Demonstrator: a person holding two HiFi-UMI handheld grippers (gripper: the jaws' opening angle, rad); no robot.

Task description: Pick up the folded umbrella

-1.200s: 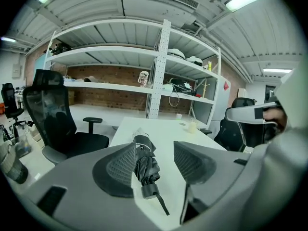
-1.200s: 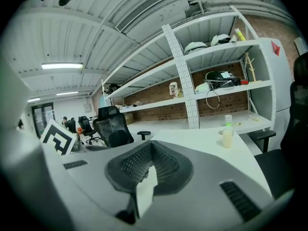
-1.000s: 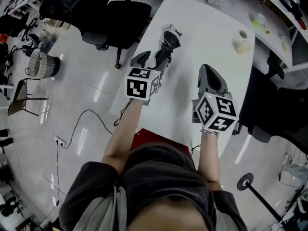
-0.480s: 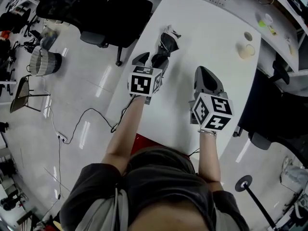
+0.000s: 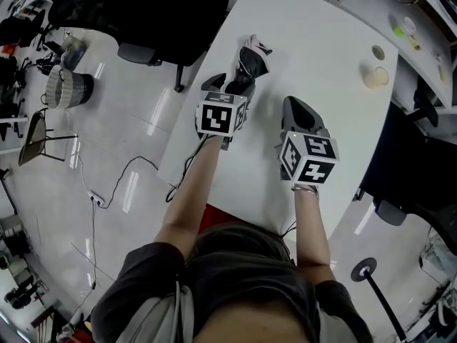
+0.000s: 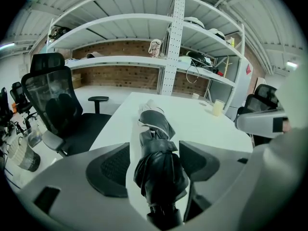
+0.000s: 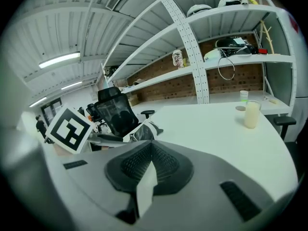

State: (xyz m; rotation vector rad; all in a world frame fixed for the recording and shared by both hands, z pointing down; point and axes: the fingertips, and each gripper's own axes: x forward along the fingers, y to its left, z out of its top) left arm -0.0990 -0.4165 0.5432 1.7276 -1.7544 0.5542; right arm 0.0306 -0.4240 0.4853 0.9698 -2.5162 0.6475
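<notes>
A pale cup [image 5: 371, 78] stands near the white table's [image 5: 321, 34] far right edge; its contents cannot be made out. The folded umbrella [image 5: 250, 61] lies along the table's left edge, between the left gripper's [image 6: 155, 146] wide-apart jaws, pads [image 6: 110, 165] off it. Over the table's middle, the right gripper [image 7: 151, 146] has jaws together, empty. 1 black office chair [image 5: 186, 13] stands off the table's left side.

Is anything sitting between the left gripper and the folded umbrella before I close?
Nothing visible does. The umbrella lies on the table directly between the left gripper's open jaws, with the pads not yet pressing on it. The right gripper is off to the side.
</notes>
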